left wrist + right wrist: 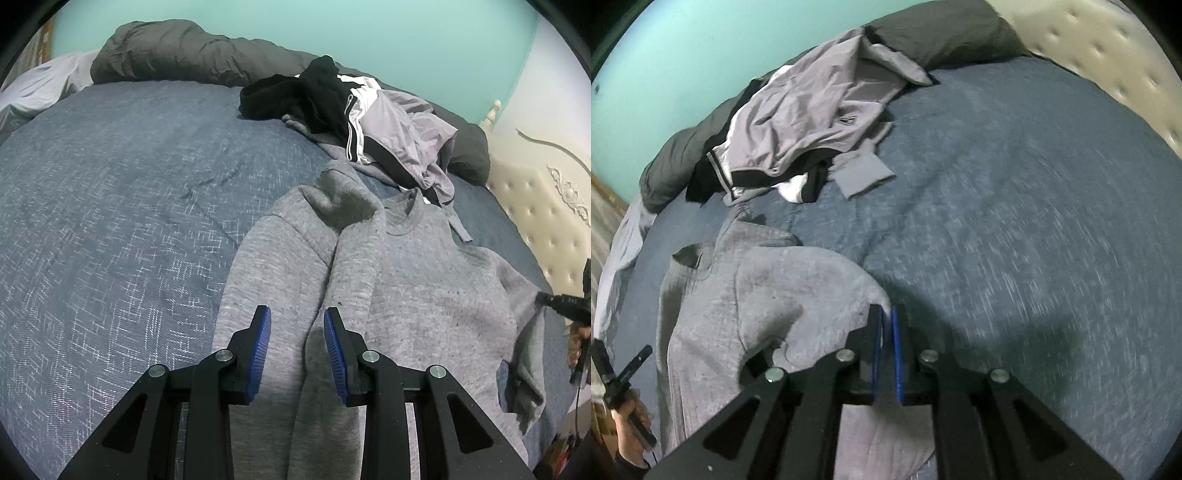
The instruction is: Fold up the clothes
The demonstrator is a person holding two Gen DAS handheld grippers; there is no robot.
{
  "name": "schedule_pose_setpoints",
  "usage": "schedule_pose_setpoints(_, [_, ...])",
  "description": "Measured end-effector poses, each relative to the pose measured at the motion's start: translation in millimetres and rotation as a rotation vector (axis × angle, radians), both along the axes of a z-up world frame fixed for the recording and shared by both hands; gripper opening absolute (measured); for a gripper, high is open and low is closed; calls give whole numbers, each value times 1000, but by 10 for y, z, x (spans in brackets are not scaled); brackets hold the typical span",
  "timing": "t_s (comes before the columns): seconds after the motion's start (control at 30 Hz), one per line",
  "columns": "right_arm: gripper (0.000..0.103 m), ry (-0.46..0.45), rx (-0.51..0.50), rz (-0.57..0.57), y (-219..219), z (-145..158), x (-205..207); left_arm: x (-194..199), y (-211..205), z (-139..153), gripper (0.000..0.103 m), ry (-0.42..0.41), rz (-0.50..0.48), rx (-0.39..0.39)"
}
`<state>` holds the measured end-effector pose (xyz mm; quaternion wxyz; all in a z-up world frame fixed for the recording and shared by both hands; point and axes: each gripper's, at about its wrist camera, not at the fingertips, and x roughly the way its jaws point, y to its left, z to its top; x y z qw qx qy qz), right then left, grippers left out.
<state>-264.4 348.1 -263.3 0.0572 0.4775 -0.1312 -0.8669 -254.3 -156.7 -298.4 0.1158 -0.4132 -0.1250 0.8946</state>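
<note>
Left-wrist view, nearest first: left gripper (297,315) over the sweatshirt (406,280), jaws spread, nothing between the pads, only grey fabric below them. Looks idle, not gripping. Sweatshirt spread on the bed (110,206), collar toward the far side, left sleeve already laid in over the body along a lengthwise crease; so first fold judged done. Right-wrist view: right gripper (885,319) with jaws nearly together, pinching a thin edge of the sweatshirt (768,291), cloth visibly caught between the blue pads and lifted off the cover, fabric draping back toward the body. Frame blurred, so exact part hard to tell; probably right sleeve or shoulder edge. Second side fold judged in progress, not laid down yet. Left after that: flatten, fold bottom to collar. Same view, low at the left edge: hand (631,428) on the other tool's handle. Farther out: pile (369,122) of unfolded clothes, black, white-striped and light grey pieces, all untouched. Beyond that a dark duvet (177,51) bunched along the far edge, headboard (546,206) to the right. Overall: early, one garment partly folded, several still to go.
</note>
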Motion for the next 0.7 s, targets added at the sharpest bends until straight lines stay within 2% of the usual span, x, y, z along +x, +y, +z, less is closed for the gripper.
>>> schedule_pose_setpoints(0.03, [23,-5,-8,-26,44,-18,56,-1,0,4,32,1,1,1])
schedule_pose_setpoints(0.1, [31,-10,-42,-57,149,-37,209,9,4,18,32,5,1,1])
schedule_pose_setpoints(0.2, [35,-30,-59,-70,238,-88,484,21,9,46,32,11,0,-3])
schedule_pose_setpoints(0.33, [38,-109,-96,-36,248,-250,794,75,4,140,32,22,-2,-11])
schedule_pose_setpoints(0.37, [40,-128,-110,-27,236,-286,858,99,-1,172,32,25,-2,-12])
schedule_pose_setpoints(0.43, [52,-166,-143,-9,201,-362,977,142,-20,202,32,19,-6,-7])
schedule_pose_setpoints(0.57, [52,-204,-190,15,97,-446,1151,326,-154,216,32,-16,7,21])
schedule_pose_setpoints(0.7, [53,-208,-232,11,27,-439,1250,515,-297,209,32,-48,6,-4])
